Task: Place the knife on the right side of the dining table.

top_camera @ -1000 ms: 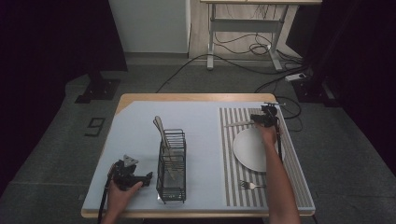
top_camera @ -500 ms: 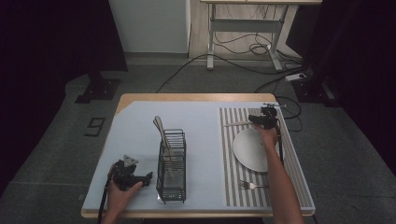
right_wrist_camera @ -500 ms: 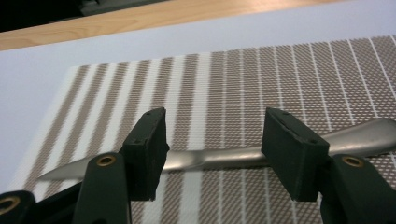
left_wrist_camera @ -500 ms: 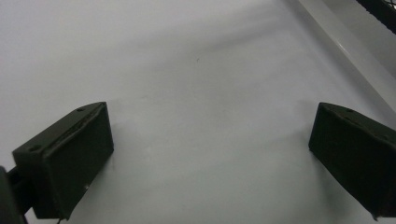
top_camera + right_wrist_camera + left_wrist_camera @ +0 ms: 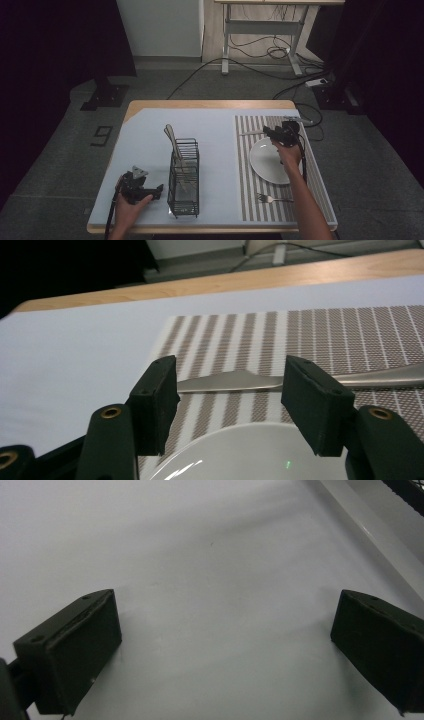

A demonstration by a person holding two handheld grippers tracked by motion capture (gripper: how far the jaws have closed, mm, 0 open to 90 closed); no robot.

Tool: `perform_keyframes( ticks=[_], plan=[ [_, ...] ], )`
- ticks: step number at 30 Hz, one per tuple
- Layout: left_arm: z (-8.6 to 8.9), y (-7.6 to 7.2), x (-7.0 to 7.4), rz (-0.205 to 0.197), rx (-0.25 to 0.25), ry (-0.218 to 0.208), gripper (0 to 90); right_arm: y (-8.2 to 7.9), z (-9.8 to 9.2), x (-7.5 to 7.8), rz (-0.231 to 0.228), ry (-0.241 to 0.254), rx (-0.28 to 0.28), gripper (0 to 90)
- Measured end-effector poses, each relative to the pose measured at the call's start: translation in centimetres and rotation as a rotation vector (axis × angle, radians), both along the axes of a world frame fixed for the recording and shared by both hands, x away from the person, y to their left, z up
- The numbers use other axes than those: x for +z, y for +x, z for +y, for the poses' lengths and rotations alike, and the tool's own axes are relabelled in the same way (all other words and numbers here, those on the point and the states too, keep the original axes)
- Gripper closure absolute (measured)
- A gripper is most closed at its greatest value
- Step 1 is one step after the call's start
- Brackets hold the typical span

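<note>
A silver knife (image 5: 251,133) (image 5: 240,381) lies flat on the striped placemat (image 5: 245,175), just beyond the white plate (image 5: 272,162) (image 5: 235,450). My right gripper (image 5: 268,132) (image 5: 232,375) hovers over the plate's far rim, open. Its jaws have just been opening, and nothing is between them; the knife lies on the mat farther off. My left gripper (image 5: 157,190) (image 5: 227,605) rests open on the pale blue mat at the front left, with bare mat between its jaws.
A black wire caddy (image 5: 184,200) stands mid-table with a spoon (image 5: 171,135) and other cutlery leaning in it. A fork (image 5: 272,199) lies on the placemat in front of the plate. Cables cross the floor behind the table.
My right gripper has pulled back a little from the knife toward the plate and risen slightly. The knife stays on the placemat. The left gripper has not moved.
</note>
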State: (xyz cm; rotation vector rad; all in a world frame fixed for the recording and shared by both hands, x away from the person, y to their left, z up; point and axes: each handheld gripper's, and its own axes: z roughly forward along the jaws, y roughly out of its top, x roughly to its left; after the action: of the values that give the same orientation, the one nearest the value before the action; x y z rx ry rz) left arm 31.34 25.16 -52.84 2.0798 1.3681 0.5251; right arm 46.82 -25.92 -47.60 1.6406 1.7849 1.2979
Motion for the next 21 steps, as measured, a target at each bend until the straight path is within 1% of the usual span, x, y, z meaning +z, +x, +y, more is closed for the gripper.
perform_keyframes(
  ticks=[3, 6, 9, 10, 11, 12, 13, 14, 16, 21],
  plan=[
    [0.0, 0.0, 0.0, 0.002, -0.001, 0.002, 0.0, -1.7, 0.2, 0.5, -0.042, 0.007, 0.024, 39.6],
    [0.0, 0.0, 0.0, 0.001, 0.002, -0.001, 0.0, -3.5, 0.4, 0.8, -0.069, 0.026, 0.050, 39.6],
    [0.0, 0.0, 0.0, 0.001, 0.002, -0.002, 0.0, -5.3, 0.6, 1.0, -0.082, 0.051, 0.076, 39.5],
    [0.0, 0.0, 0.0, 0.001, 0.002, -0.001, 0.0, -6.4, 0.6, 1.2, -0.095, 0.057, 0.086, 39.5],
    [0.0, 0.0, 0.0, 0.001, 0.002, -0.001, 0.0, -6.4, 0.6, 1.2, -0.095, 0.057, 0.086, 39.5],
    [0.0, 0.0, 0.0, 0.001, 0.001, -0.001, 0.0, -7.7, 0.7, 1.3, -0.108, 0.067, 0.101, 39.4],
    [0.0, 0.0, 0.0, 0.001, 0.002, -0.001, 0.0, -7.7, 0.7, 1.3, -0.108, 0.067, 0.101, 39.4],
    [0.0, 0.0, 0.0, 0.001, 0.002, -0.001, 0.0, -8.1, 0.8, 1.2, -0.112, 0.067, 0.106, 39.5],
    [0.0, 0.0, 0.0, 0.001, 0.002, -0.001, 0.0, -9.3, 1.0, 1.1, -0.119, 0.072, 0.125, 39.3],
    [0.0, 0.0, 0.0, 0.001, 0.001, -0.001, 0.0, -11.5, 1.9, 0.3, -0.129, 0.064, 0.181, 39.3]
  ],
)
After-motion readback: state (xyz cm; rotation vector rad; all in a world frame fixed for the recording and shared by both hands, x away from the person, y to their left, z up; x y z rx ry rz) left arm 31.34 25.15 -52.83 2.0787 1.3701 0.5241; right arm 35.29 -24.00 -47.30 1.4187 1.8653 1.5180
